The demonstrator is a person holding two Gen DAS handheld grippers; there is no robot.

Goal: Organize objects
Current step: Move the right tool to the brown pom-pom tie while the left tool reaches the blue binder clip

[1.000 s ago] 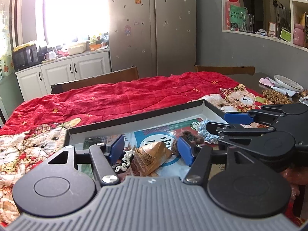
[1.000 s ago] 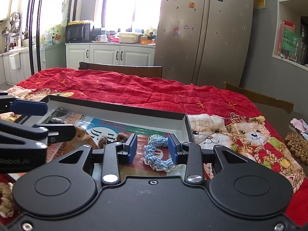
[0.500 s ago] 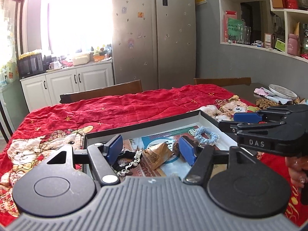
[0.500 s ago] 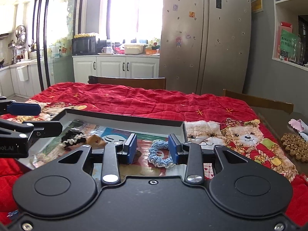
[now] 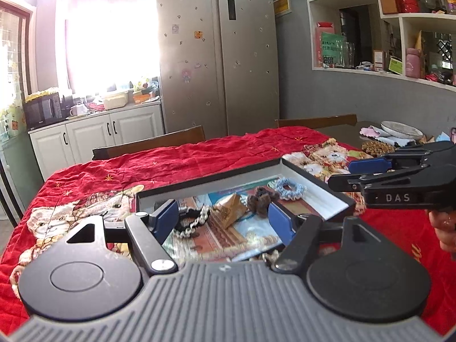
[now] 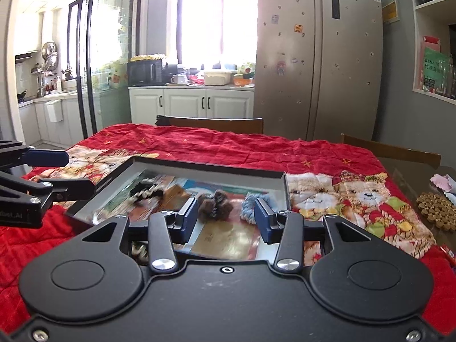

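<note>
Both grippers, left [image 5: 222, 218] and right [image 6: 225, 218], hovered wide open and empty above the tray [image 6: 216, 168] on the red quilt [image 6: 228, 145], where blue [image 6: 250, 203], brown [image 6: 213, 201] and black-and-white [image 5: 191, 219] scrunchies lay beside a gold packet [image 5: 229, 209]; chairs [image 6: 211, 122] stood beyond.

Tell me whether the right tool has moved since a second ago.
Yes. The right tool has backed up and away from the tray, whose far wall now sits higher and farther beyond its open tips.

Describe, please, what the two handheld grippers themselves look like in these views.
The left gripper has a ribbed grey body, black linkage arms with round discs and silver screws, and blue finger pads. The right gripper has a smooth black body with the same black arms, silver screws and blue pads; its side reads DAS. No cables show.
</note>
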